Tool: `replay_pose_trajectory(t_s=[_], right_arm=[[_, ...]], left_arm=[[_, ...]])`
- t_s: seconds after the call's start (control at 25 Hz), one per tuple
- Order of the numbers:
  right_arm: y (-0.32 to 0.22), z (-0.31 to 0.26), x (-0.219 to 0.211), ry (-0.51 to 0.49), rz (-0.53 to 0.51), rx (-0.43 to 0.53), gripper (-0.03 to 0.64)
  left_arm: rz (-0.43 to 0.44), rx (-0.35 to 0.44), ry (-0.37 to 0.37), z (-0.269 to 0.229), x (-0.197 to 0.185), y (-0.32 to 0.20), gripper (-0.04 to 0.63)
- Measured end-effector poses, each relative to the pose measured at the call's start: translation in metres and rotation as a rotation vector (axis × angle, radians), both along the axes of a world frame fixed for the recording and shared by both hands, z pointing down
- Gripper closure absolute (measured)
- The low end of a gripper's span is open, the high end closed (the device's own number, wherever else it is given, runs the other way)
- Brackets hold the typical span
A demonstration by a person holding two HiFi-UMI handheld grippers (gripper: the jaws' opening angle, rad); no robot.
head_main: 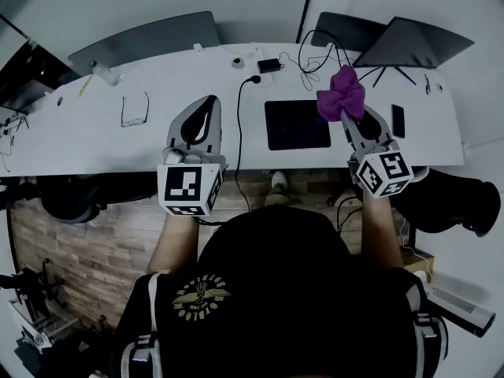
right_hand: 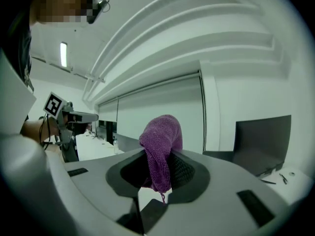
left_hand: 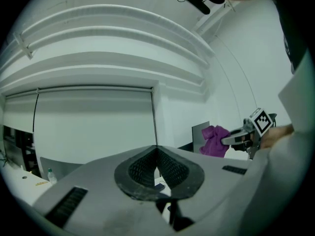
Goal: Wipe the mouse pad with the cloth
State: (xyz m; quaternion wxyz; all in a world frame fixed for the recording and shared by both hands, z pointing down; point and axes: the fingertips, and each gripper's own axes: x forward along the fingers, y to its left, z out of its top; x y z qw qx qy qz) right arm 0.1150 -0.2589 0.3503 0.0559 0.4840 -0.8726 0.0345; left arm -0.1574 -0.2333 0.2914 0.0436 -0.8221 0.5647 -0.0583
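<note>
Cloth [head_main: 341, 93] pinched by a fold in the closed right gripper [right_hand: 158, 167] may slip free once dragged across the mouse pad [head_main: 297, 124]; left gripper [left_hand: 157, 167] closed, empty.

You're working in an office: a long white desk [head_main: 94, 132] runs under both pairs of jaws, an open laptop [head_main: 409, 42] stands beyond the right jaws, charger cables [head_main: 239, 116] trail between them, and a roller blind [left_hand: 93, 122] hangs ahead of the left jaws.
</note>
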Motion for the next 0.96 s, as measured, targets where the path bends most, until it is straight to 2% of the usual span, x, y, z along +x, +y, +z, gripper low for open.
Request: replay_pose_trajectory(t_s=[0.2,0.36,0.44,0.68,0.96], right_arm=[[0.026,-0.049,-0.006,0.000,0.004,0.116,0.525],[0.045,-0.083,-0.017,-0.030,-0.014,0.151,0.525],[0.052,-0.092,-0.021,-0.025,-0.014,0.170,0.525],[0.070,-0.100,-0.030,-0.018,-0.024,0.176,0.525],[0.097,-0.093,-0.034,-0.017,-0.021,0.151,0.525]], left_arm=[[-0.017,0.016,0.006,-0.009,-0.015,0.013,0.594],[-0.007,0.057,0.043,-0.033,-0.024,0.028,0.594],[0.009,0.079,0.037,-0.041,-0.026,0.035,0.594],[0.035,0.062,0.026,-0.041,-0.029,0.057,0.593],[0.034,0.069,0.047,-0.035,-0.034,0.078,0.592]])
